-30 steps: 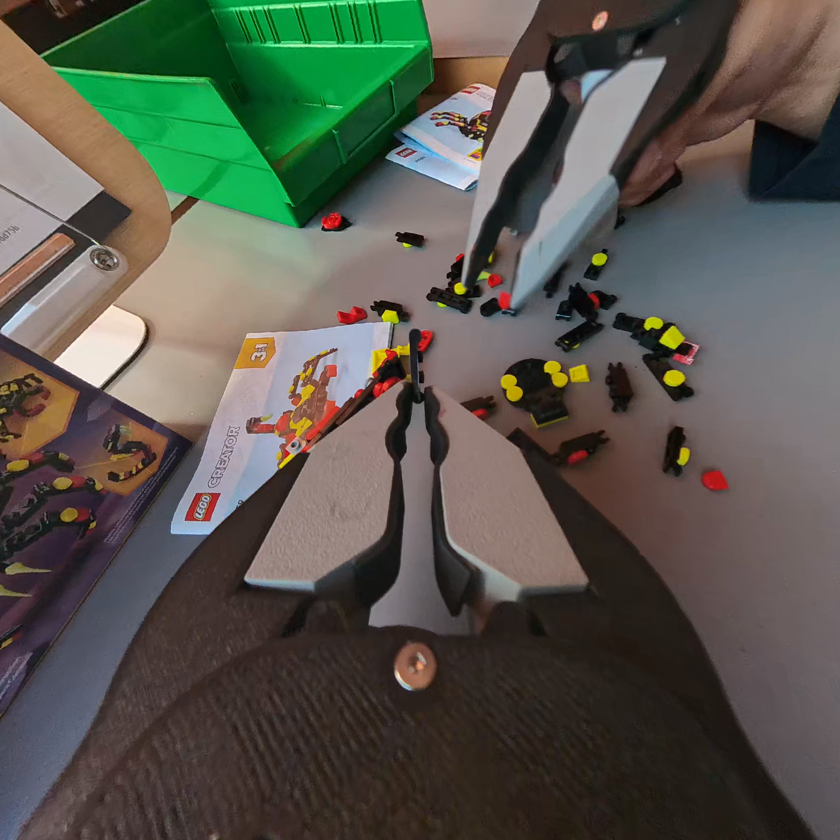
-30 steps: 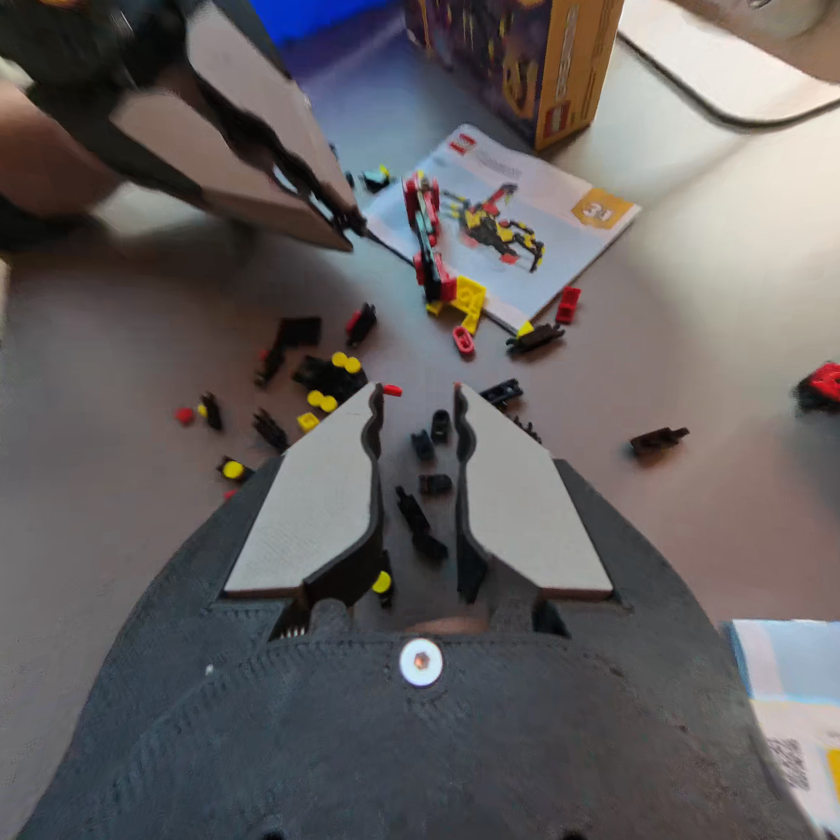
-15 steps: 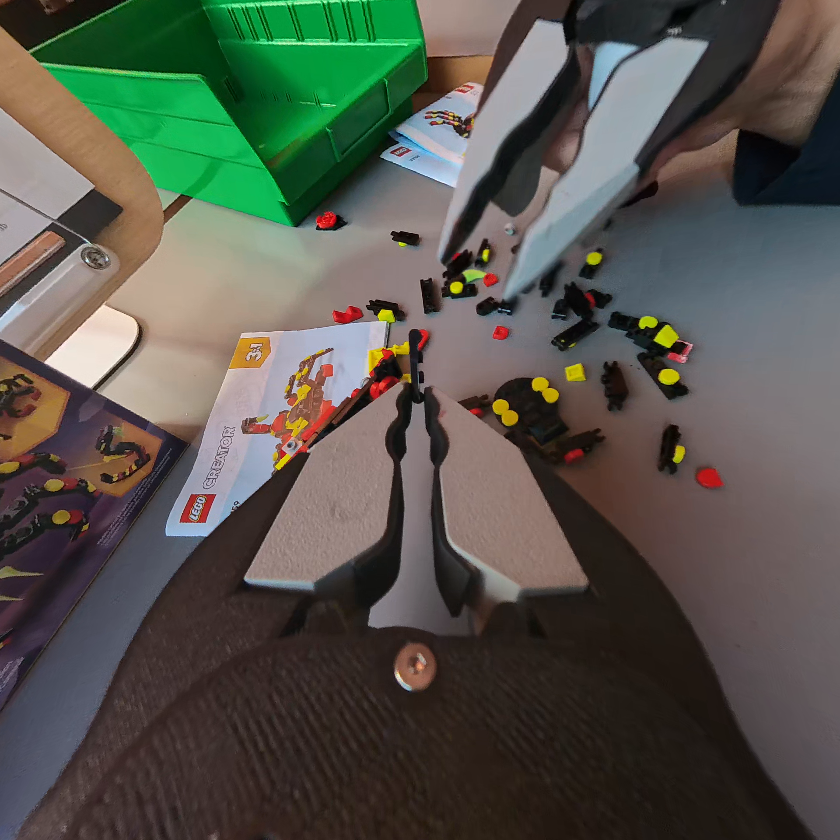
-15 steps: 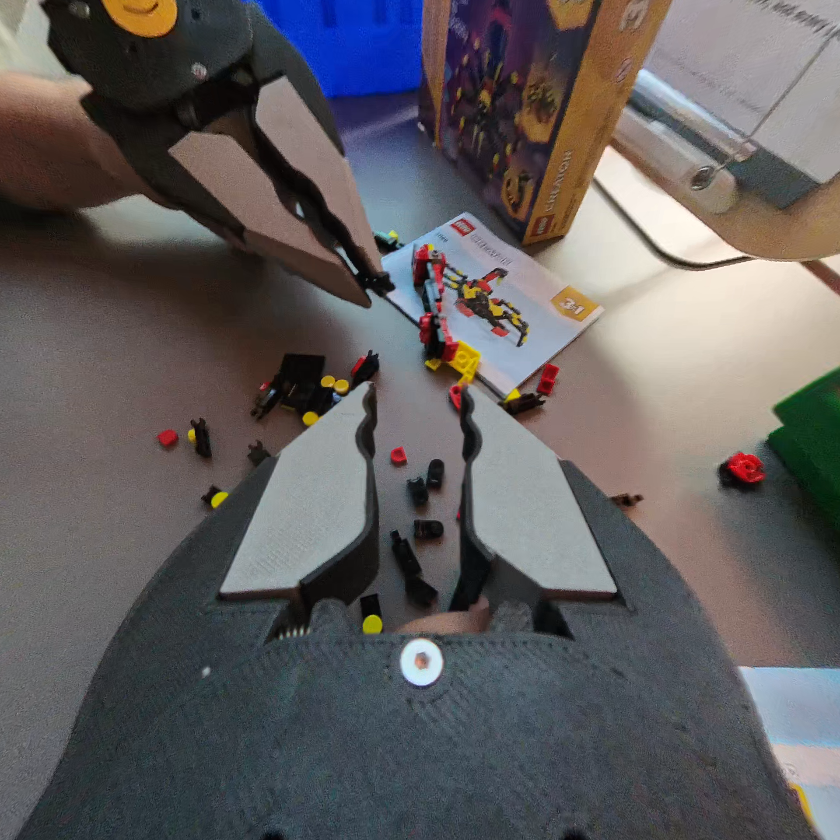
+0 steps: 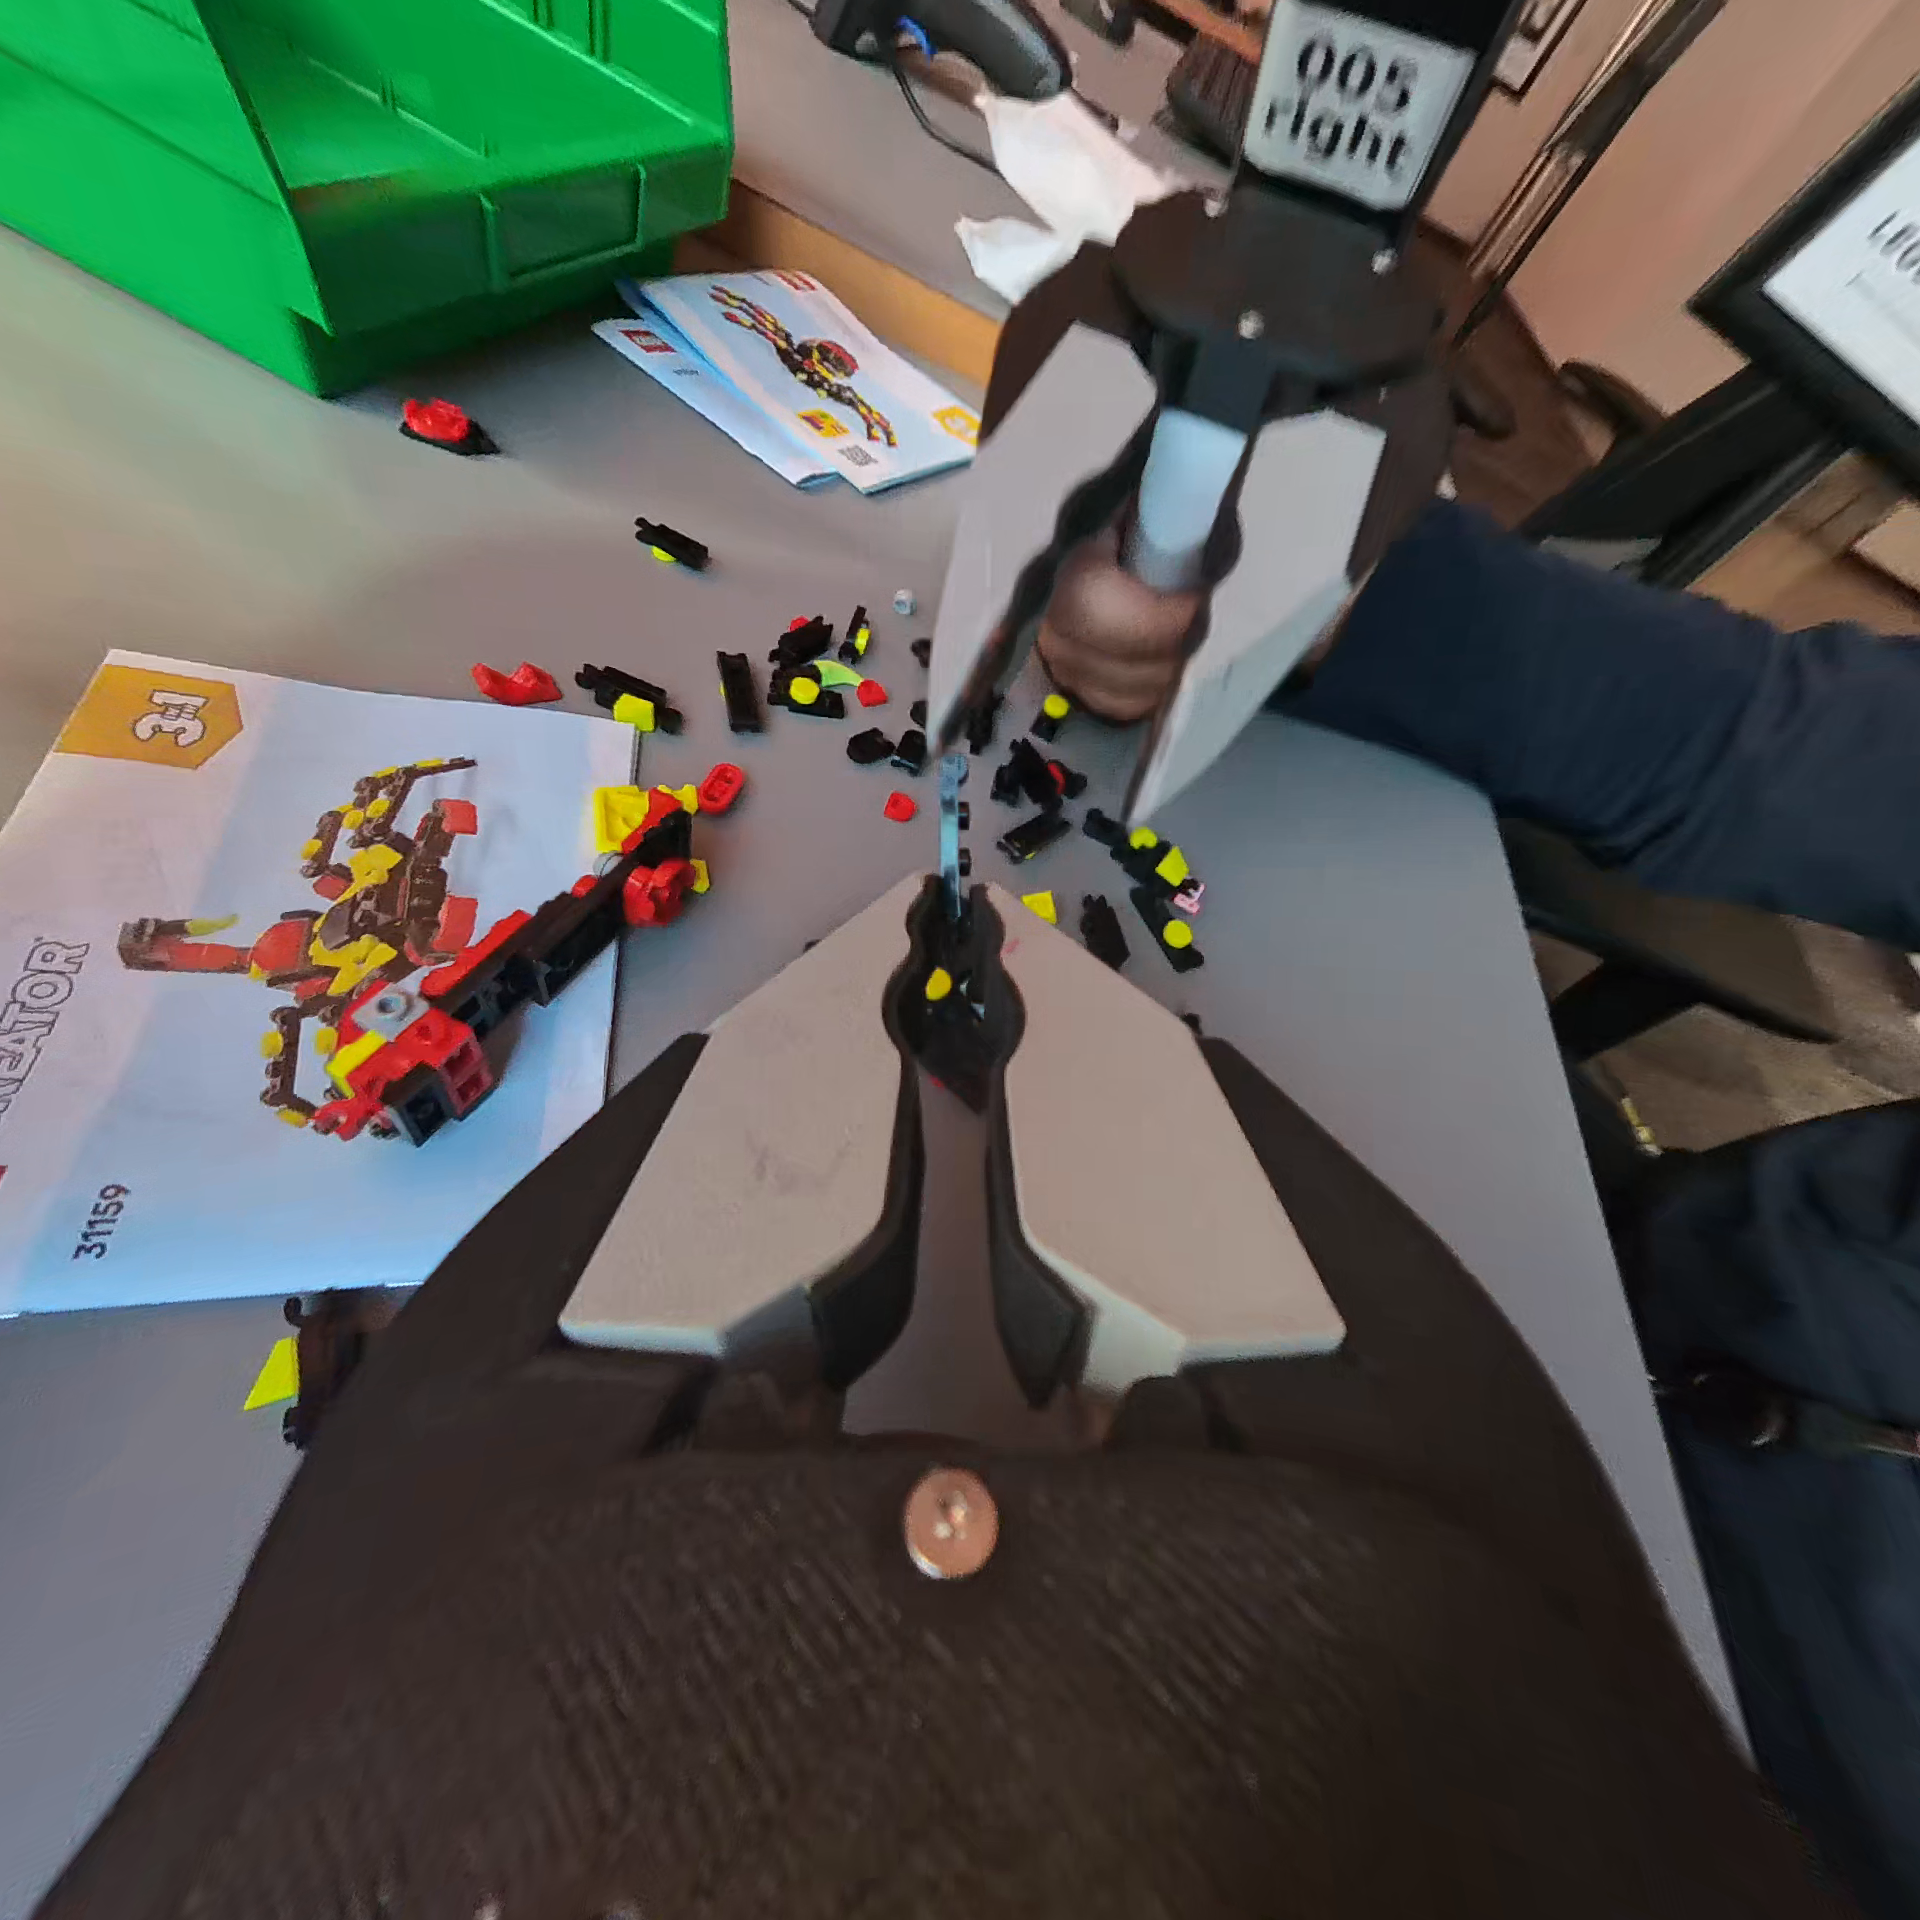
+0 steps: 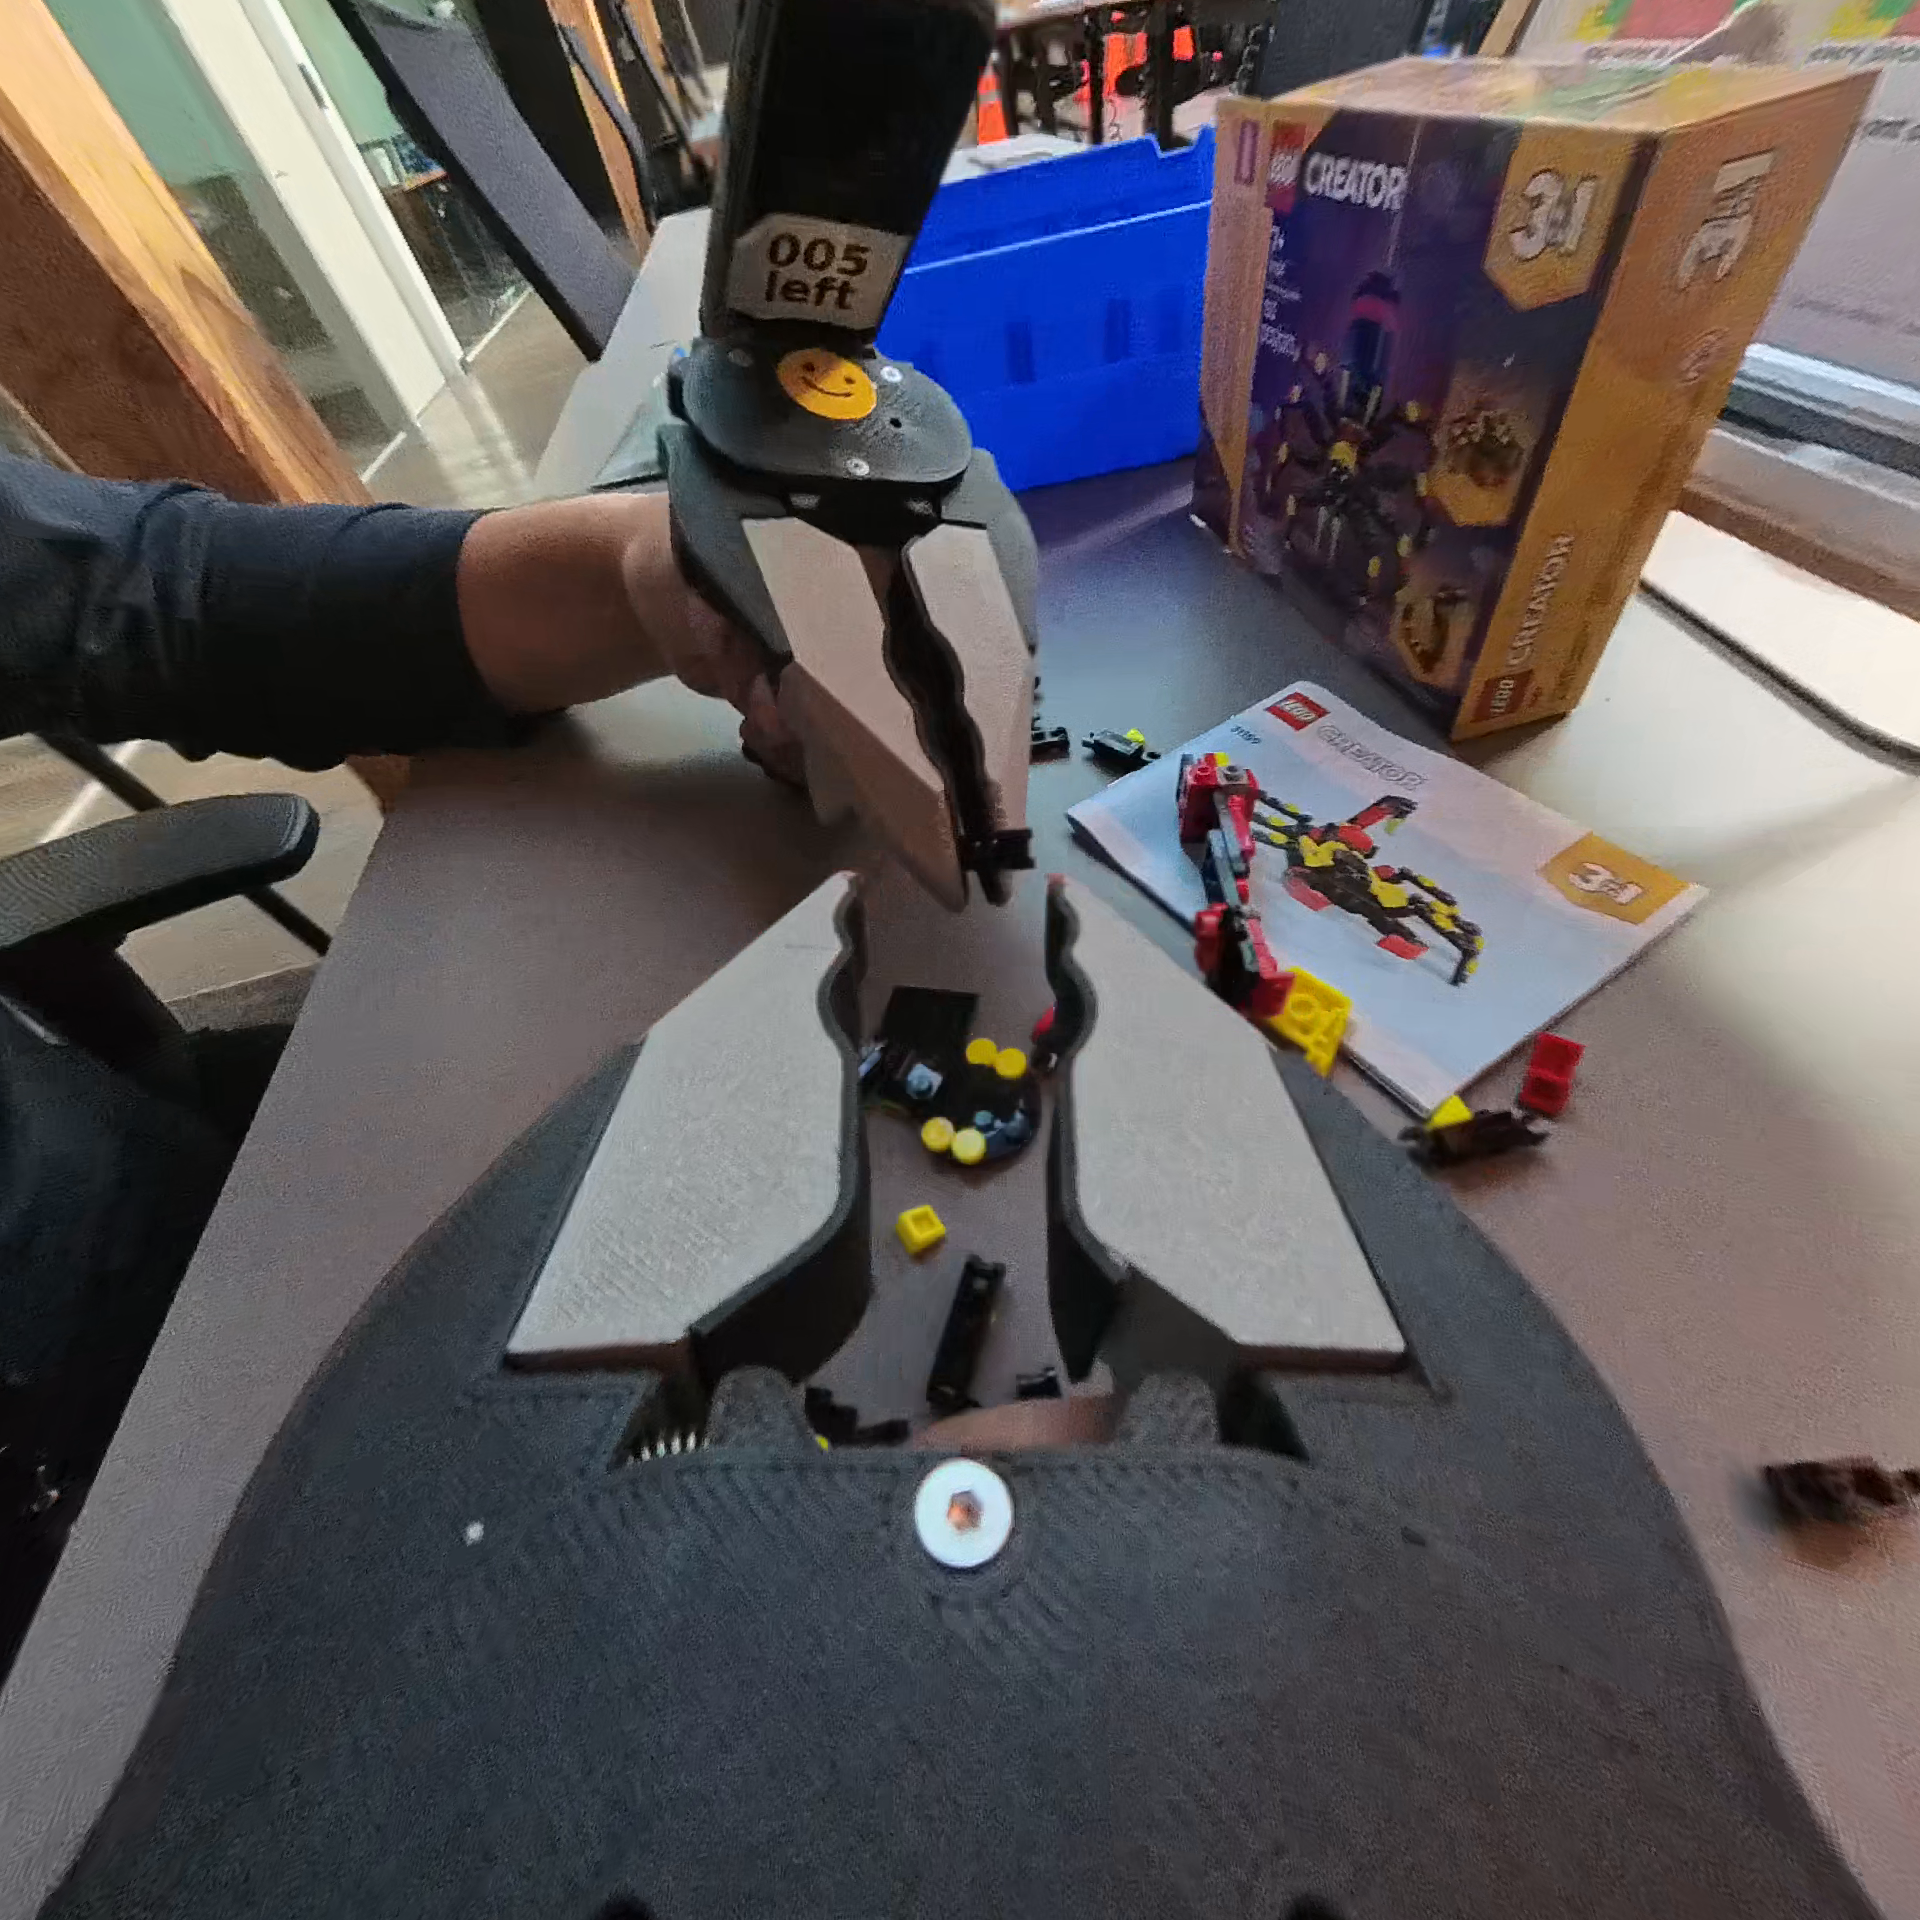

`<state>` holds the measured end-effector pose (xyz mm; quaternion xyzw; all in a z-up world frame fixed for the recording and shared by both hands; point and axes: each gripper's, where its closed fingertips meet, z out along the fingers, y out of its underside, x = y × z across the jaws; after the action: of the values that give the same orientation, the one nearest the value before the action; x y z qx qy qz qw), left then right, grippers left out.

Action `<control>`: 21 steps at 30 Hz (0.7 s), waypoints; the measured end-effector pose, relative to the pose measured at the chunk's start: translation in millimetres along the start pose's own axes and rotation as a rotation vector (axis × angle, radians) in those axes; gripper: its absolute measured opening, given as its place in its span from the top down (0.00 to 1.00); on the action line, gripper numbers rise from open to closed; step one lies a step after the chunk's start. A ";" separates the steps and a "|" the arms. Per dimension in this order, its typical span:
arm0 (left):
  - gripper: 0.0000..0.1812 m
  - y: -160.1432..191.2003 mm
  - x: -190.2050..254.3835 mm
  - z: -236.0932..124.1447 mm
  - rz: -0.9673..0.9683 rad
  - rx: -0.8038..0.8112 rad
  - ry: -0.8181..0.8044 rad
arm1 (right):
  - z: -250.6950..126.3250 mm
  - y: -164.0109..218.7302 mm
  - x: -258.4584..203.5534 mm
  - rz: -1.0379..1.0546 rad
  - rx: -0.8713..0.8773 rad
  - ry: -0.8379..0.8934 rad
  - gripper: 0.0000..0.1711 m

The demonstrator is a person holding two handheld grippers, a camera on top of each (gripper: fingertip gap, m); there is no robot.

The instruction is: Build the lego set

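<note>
Office-type room, grey bench (image 5: pixel 260 540) with a green bin (image 5: pixel 364 156) at its far left corner in the left wrist view; a blue bin (image 6: pixel 1049 312) and the set's box (image 6: pixel 1507 395) stand at the far edge in the right wrist view. Instruction booklet (image 5: pixel 187 1091) lies near the left edge, with the half-built red-black-yellow model (image 5: pixel 520 977) lying partly on it. Loose bricks (image 5: pixel 935 727) are scattered mid-bench. Left gripper (image 5: pixel 951 935) is clenched on a thin black piece (image 5: pixel 952 831) that sticks out past its tips, lifted off the bench. Right gripper (image 6: pixel 951 904) is released, jaws spread, above a black round plate with yellow studs (image 6: pixel 961 1091), nothing held. Likely step: joining or handing over the thin piece. Pieces look tiny, light, rigid, smooth plastic, so they could slip or pop out; best pinched on flat sides, square to the tips. The model looks fragile at its joints; grip its chunky red-black end.
</note>
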<state>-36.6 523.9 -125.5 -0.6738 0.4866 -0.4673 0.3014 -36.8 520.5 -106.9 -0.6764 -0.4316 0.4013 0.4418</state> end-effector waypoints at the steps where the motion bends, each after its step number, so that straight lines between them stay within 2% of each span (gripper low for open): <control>1: 0.99 -1.3 0.6 -1.2 -0.007 0.011 0.011 | 5.0 4.4 -1.8 -0.009 -0.027 -0.001 0.83; 4: 0.99 0.7 4.5 0.2 0.010 -0.003 0.026 | 10.7 1.3 -4.5 -0.037 -0.013 0.011 0.91; 6: 0.99 4.0 9.0 2.7 0.035 -0.028 0.038 | 10.0 -1.0 -6.6 -0.026 0.005 -0.004 0.93; 8: 0.99 5.7 12.3 3.9 0.052 -0.039 0.051 | 9.3 1.1 -8.1 -0.018 -0.008 -0.023 1.00; 13: 0.99 6.1 11.1 5.0 0.056 -0.043 0.034 | 8.4 0.5 -0.6 -0.025 -0.006 0.027 1.00; 14: 0.99 6.3 11.6 5.1 0.050 -0.043 0.040 | 7.3 -1.2 3.7 -0.011 0.007 0.047 0.96; 15: 0.99 6.3 11.7 5.4 0.046 -0.044 0.042 | 6.7 -1.7 5.8 0.006 0.011 0.052 0.87; 16: 0.99 6.7 11.5 5.8 0.047 -0.047 0.037 | 6.8 -0.8 6.4 0.020 0.005 0.048 0.85; 18: 0.99 8.3 13.0 7.2 0.061 -0.058 0.034 | 8.2 0.2 1.5 0.007 -0.002 0.022 0.95; 21: 0.99 11.7 14.5 9.9 0.083 -0.084 0.025 | 10.6 -0.7 -4.2 -0.040 -0.002 0.015 0.99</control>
<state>-30.5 505.8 -134.5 -0.6591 0.5370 -0.4419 0.2862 -48.1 519.4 -108.5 -0.6709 -0.4422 0.3868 0.4526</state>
